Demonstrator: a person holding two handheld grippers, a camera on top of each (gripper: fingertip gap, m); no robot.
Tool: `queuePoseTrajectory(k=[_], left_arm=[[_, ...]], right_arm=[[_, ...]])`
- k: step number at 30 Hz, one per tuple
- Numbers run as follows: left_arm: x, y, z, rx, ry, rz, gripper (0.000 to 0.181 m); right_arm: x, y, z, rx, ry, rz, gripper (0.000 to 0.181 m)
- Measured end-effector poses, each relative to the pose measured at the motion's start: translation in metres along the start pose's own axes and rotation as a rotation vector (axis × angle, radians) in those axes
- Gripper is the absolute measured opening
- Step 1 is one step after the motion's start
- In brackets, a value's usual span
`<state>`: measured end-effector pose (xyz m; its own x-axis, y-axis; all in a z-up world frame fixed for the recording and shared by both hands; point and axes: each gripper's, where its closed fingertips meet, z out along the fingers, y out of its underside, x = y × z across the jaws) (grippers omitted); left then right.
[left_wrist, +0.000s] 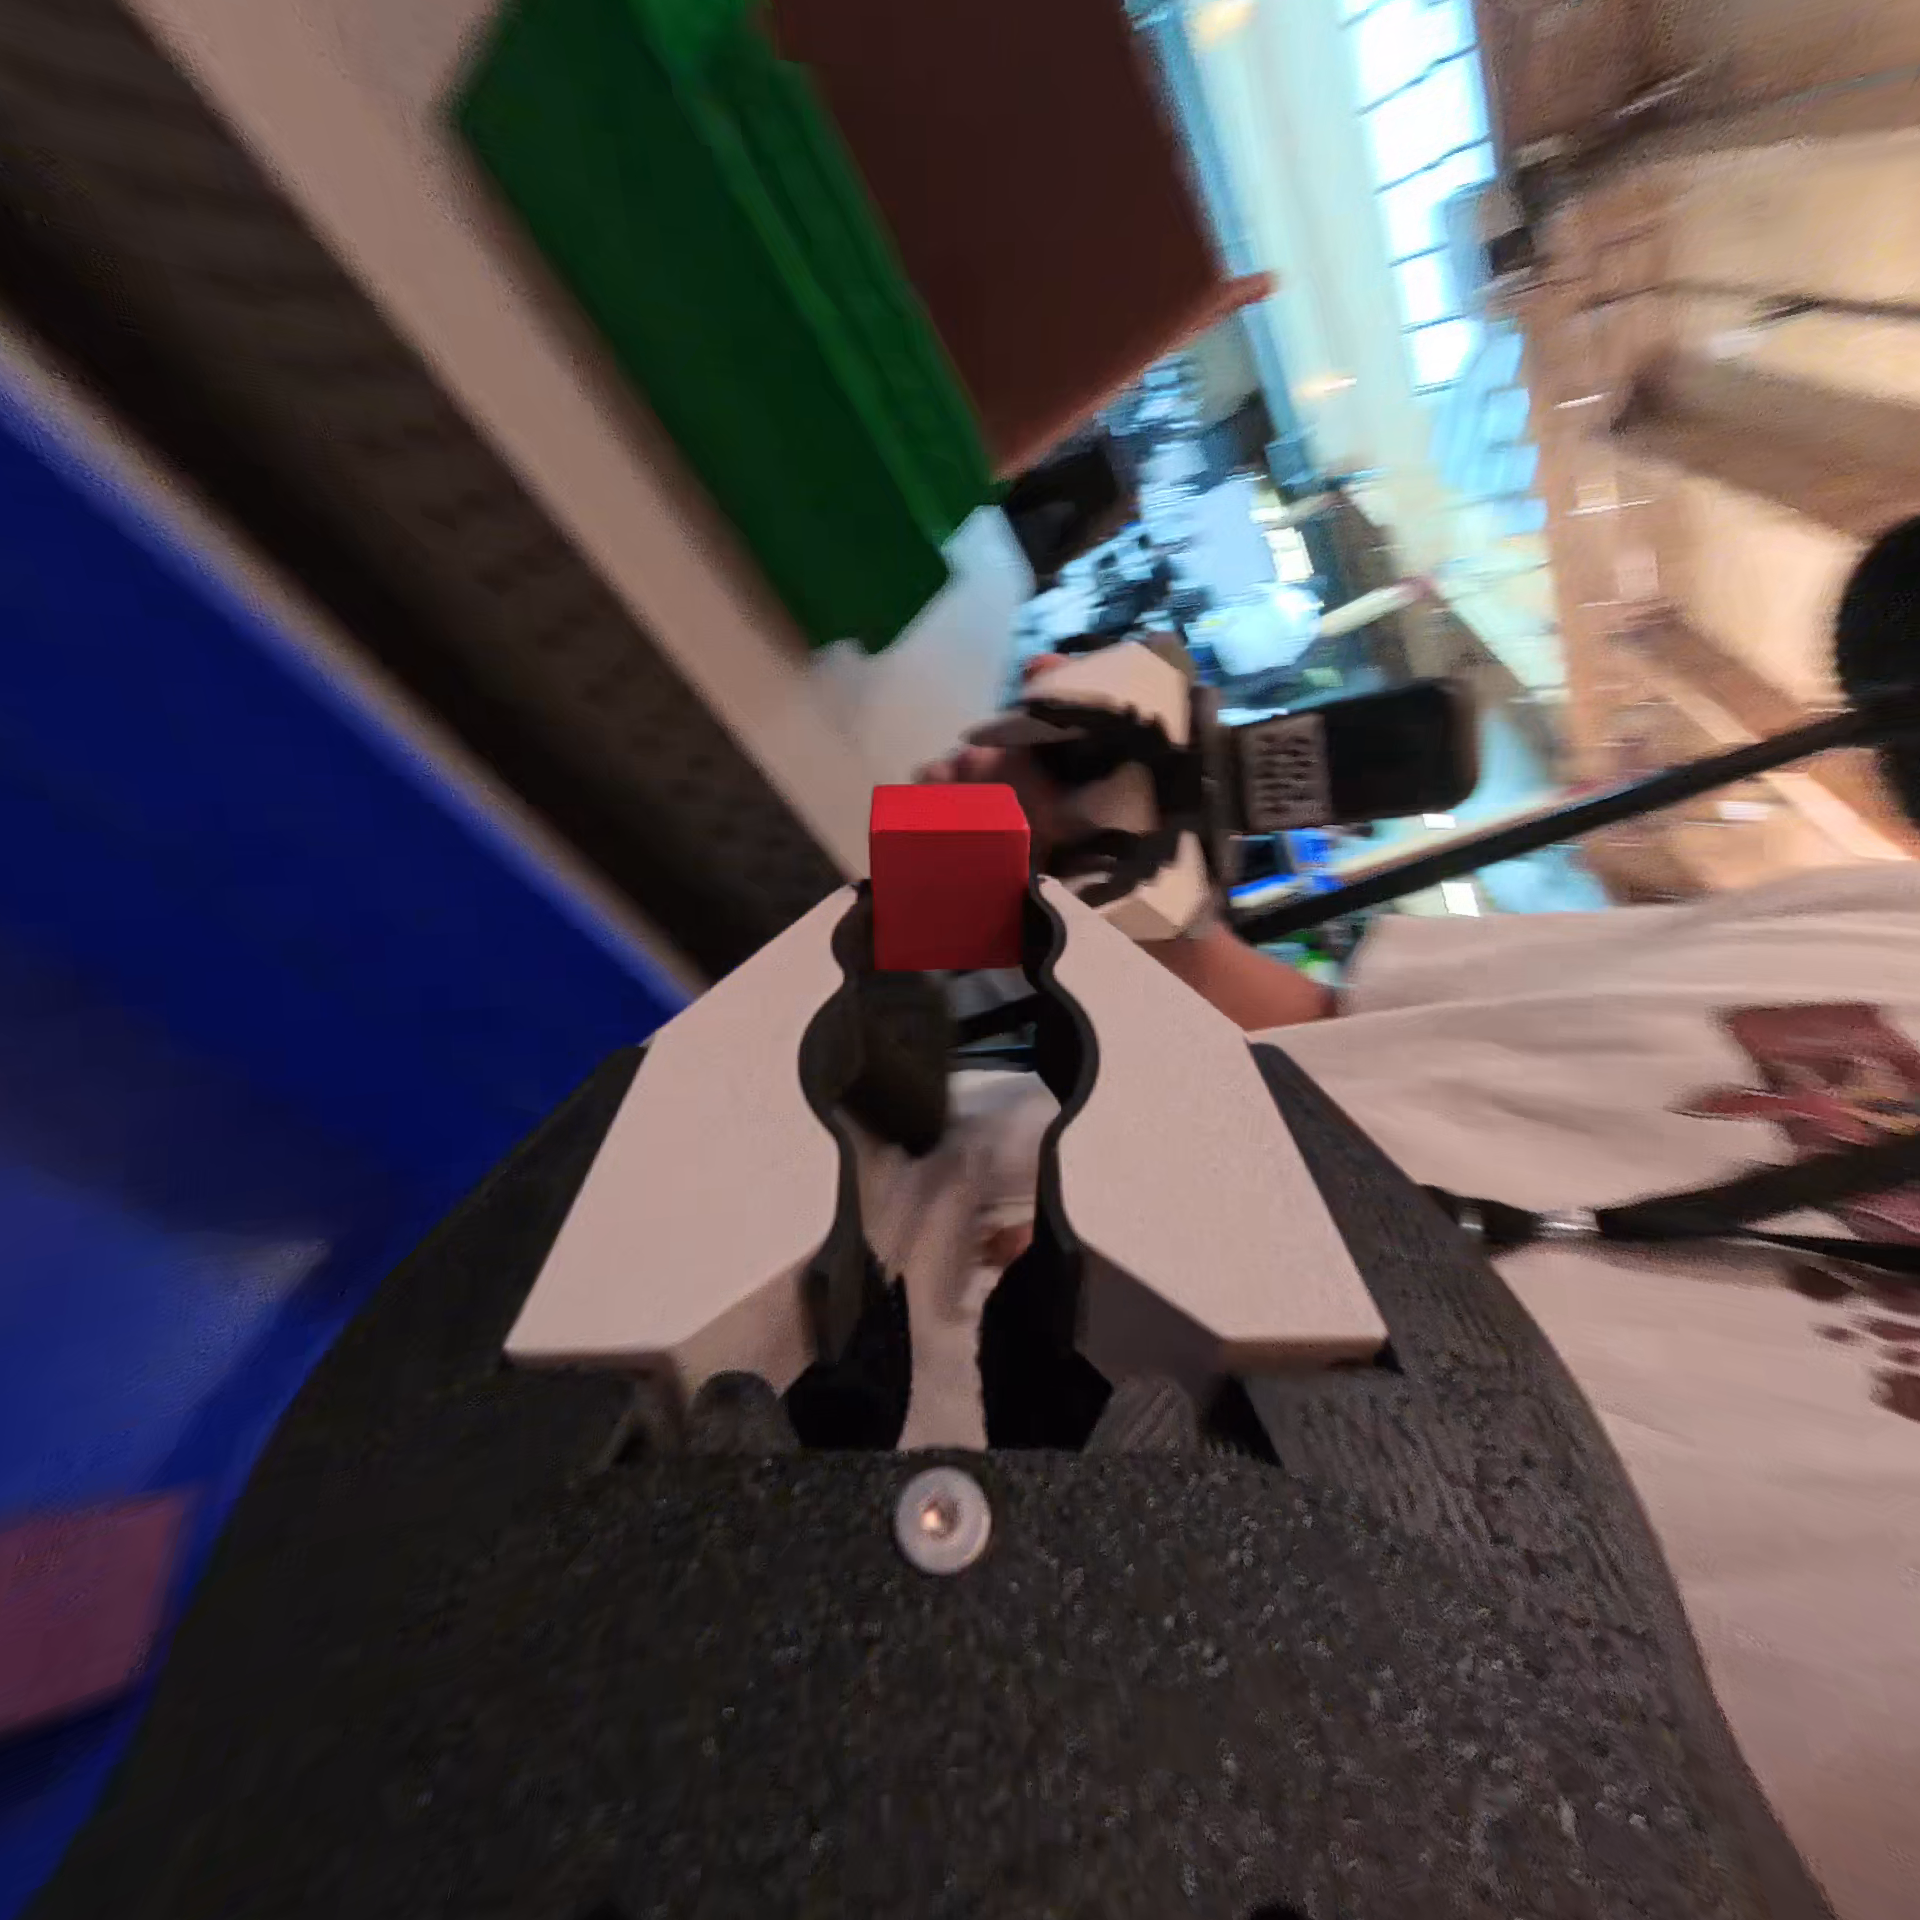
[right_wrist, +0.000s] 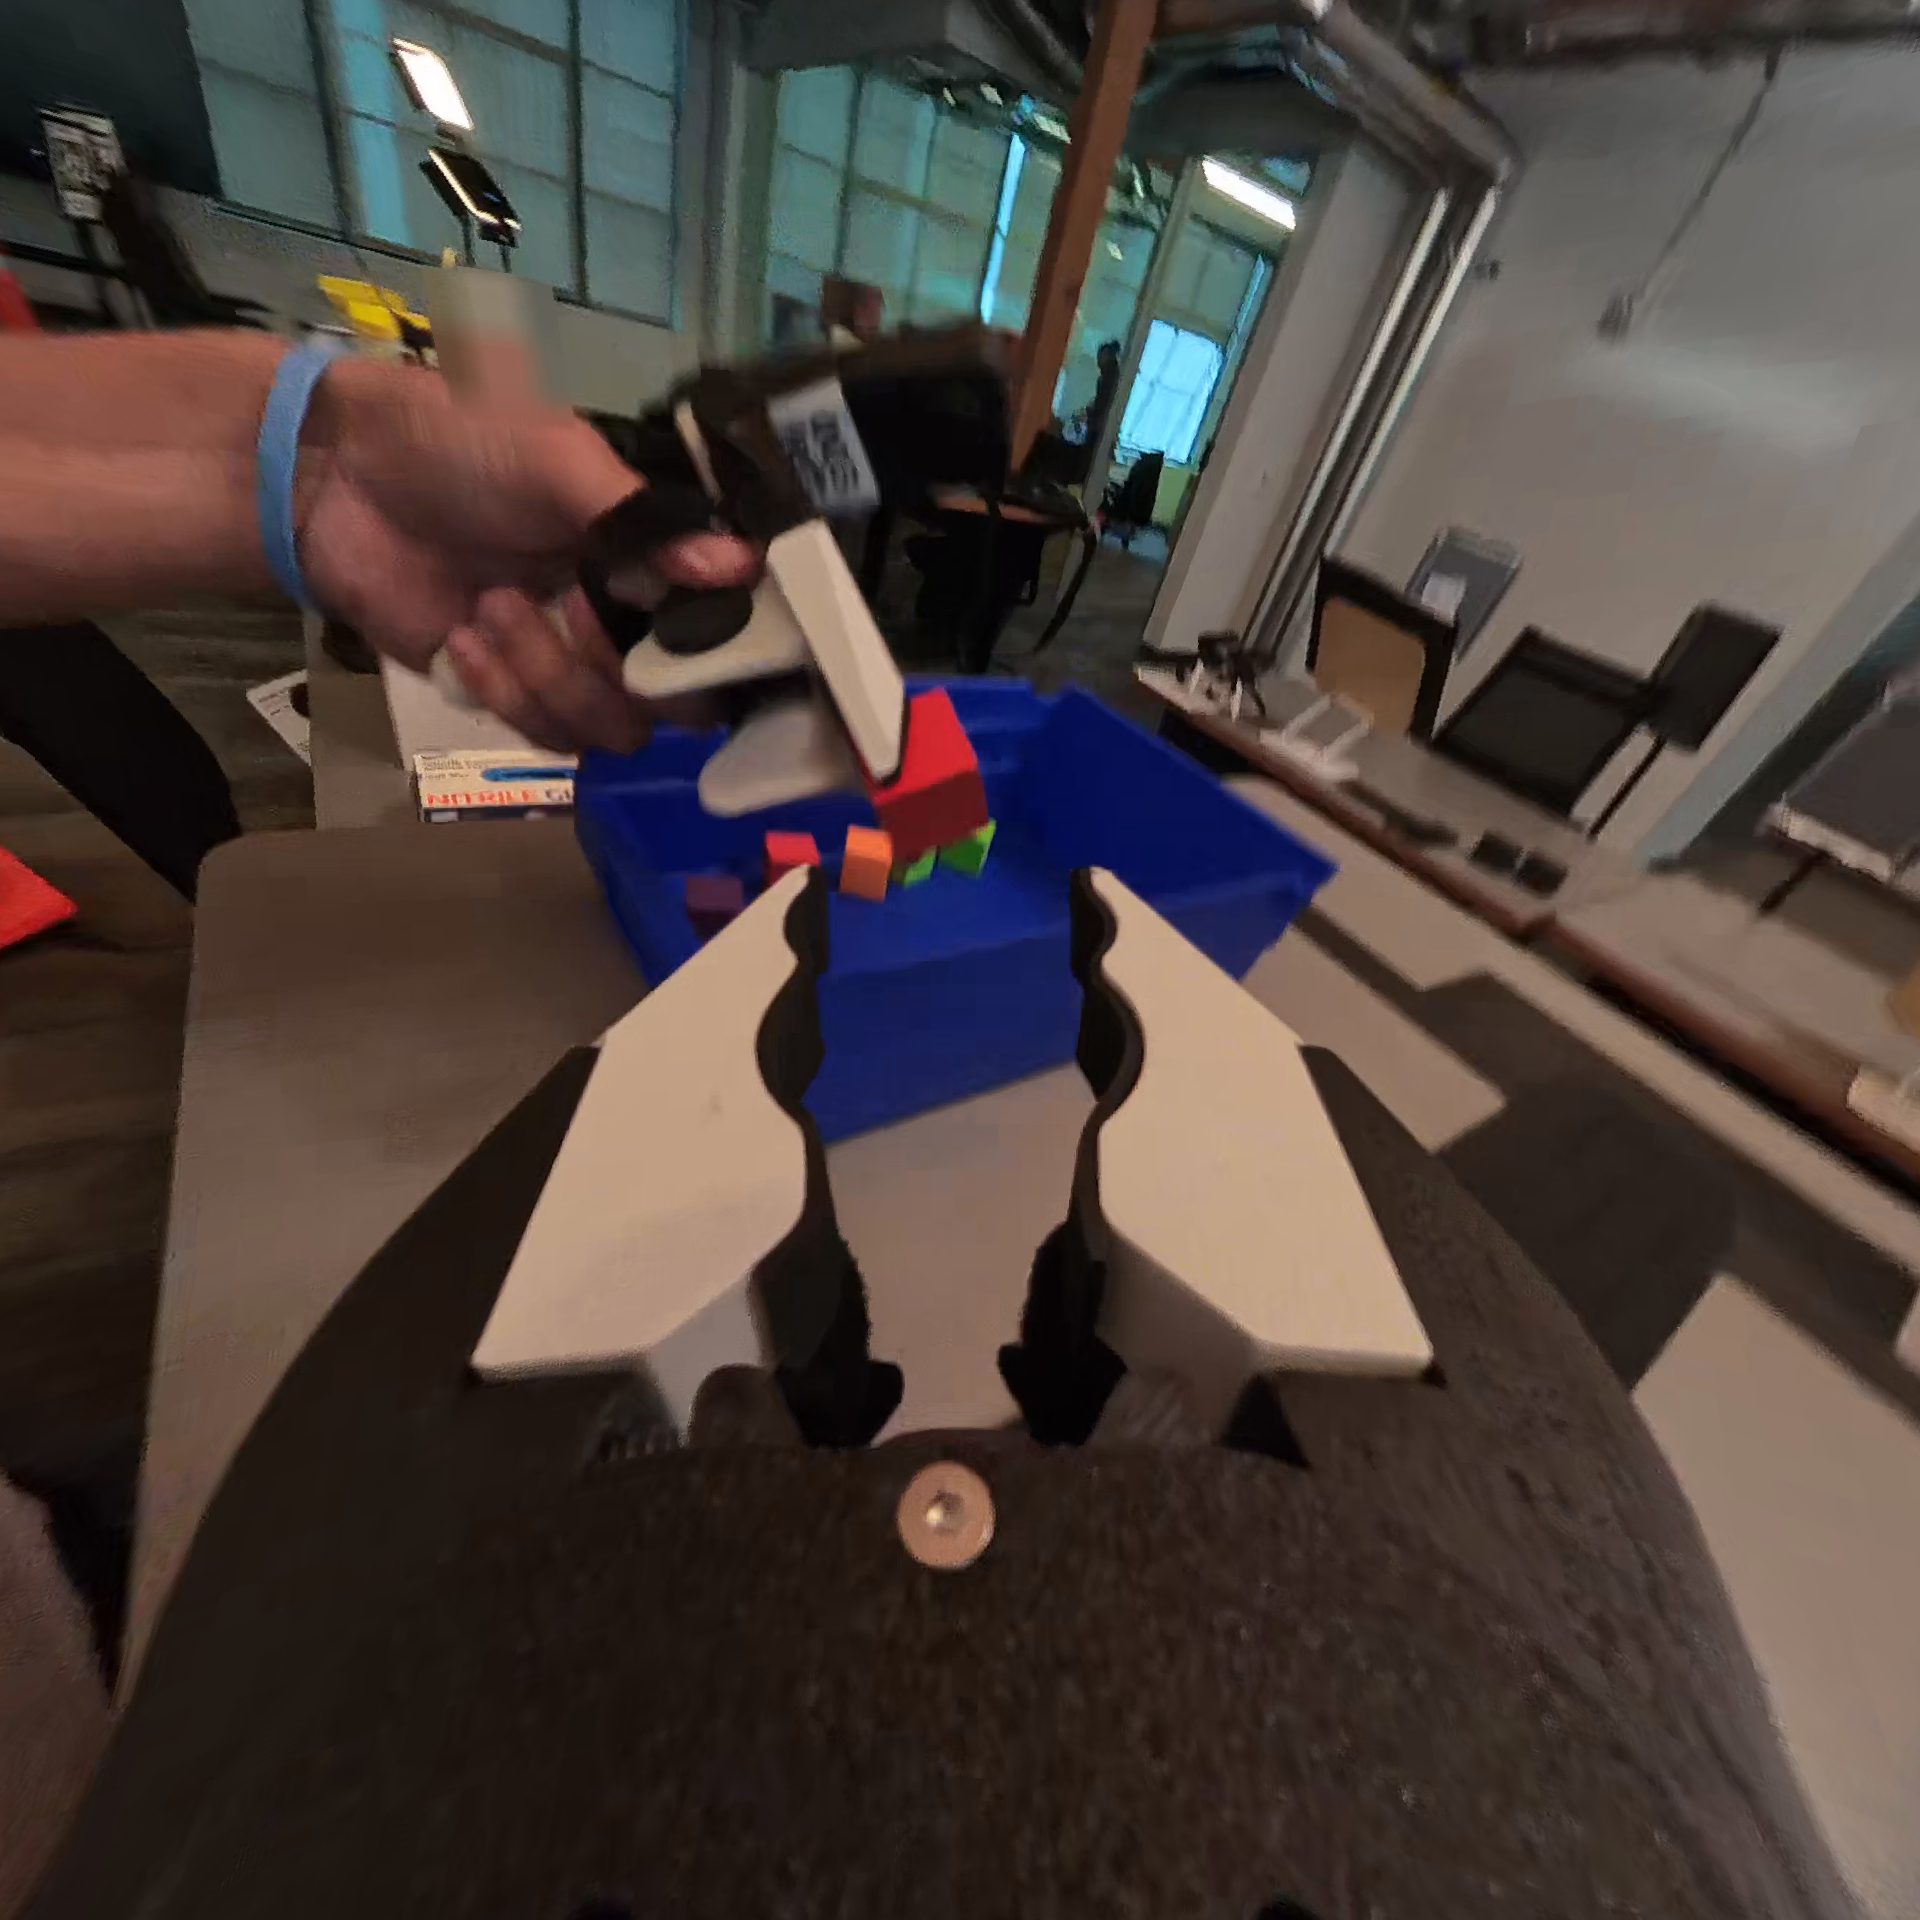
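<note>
The right gripper (right_wrist: 945, 894) is hovering with fingers spread apart before a blue bin (right_wrist: 1195, 831) holding small coloured blocks (right_wrist: 868, 860). Above it, the left gripper (right_wrist: 847, 774) is pinching a red cube (right_wrist: 932, 774), carried by a hand (right_wrist: 457, 540) wearing a blue wristband (right_wrist: 283, 468).

1. The blue bin (right_wrist: 1143, 831) stands open-topped on the table (right_wrist: 364, 1039); the left gripper (right_wrist: 862, 758), clamping a red block (right_wrist: 935, 779), hangs over it.
2. Small blocks (right_wrist: 868, 862) clutter the bin floor.
3. The table's near edge lies bare before the open-jawed right gripper (right_wrist: 945, 894).
</note>
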<state>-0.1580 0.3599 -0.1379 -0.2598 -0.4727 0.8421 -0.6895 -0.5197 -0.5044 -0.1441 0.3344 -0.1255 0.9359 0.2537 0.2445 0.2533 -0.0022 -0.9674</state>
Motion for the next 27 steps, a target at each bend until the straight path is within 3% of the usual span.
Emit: queuePoseTrajectory(k=[3,6,12,14,16,21,24,27], left_arm=[[0.033,0.007,0.014,0.021,0.203,-0.057,0.029],[0.052,0.01,0.02,0.04,0.37,-0.15,0.029],[0.058,0.018,0.03,0.07,0.445,-0.218,0.029],[0.049,0.023,0.033,0.072,0.37,-0.194,0.035],[0.031,0.025,0.028,0.11,0.208,-0.119,0.047],[0.01,0.037,-0.008,0.224,-0.079,0.006,0.047],[-0.006,0.056,-0.022,0.214,-0.258,0.038,0.047],[-0.028,0.076,-0.033,0.174,-0.448,0.038,0.047]], right_arm=[[-0.005,-0.029,0.012,0.067,-0.095,-0.08,0.04],[-0.014,-0.031,0.012,0.028,-0.193,-0.143,0.037],[-0.023,-0.024,0.001,-0.005,-0.246,-0.22,0.027],[-0.018,-0.02,-0.005,-0.06,-0.243,-0.261,0.027],[0.009,-0.009,-0.014,-0.165,-0.194,-0.287,0.027],[0.068,0.086,-0.055,-0.815,-0.267,-0.142,0.027],[0.055,0.121,-0.074,-1.069,-0.418,-0.08,0.027],[0.025,0.141,-0.091,-1.213,-0.57,-0.064,0.026]])
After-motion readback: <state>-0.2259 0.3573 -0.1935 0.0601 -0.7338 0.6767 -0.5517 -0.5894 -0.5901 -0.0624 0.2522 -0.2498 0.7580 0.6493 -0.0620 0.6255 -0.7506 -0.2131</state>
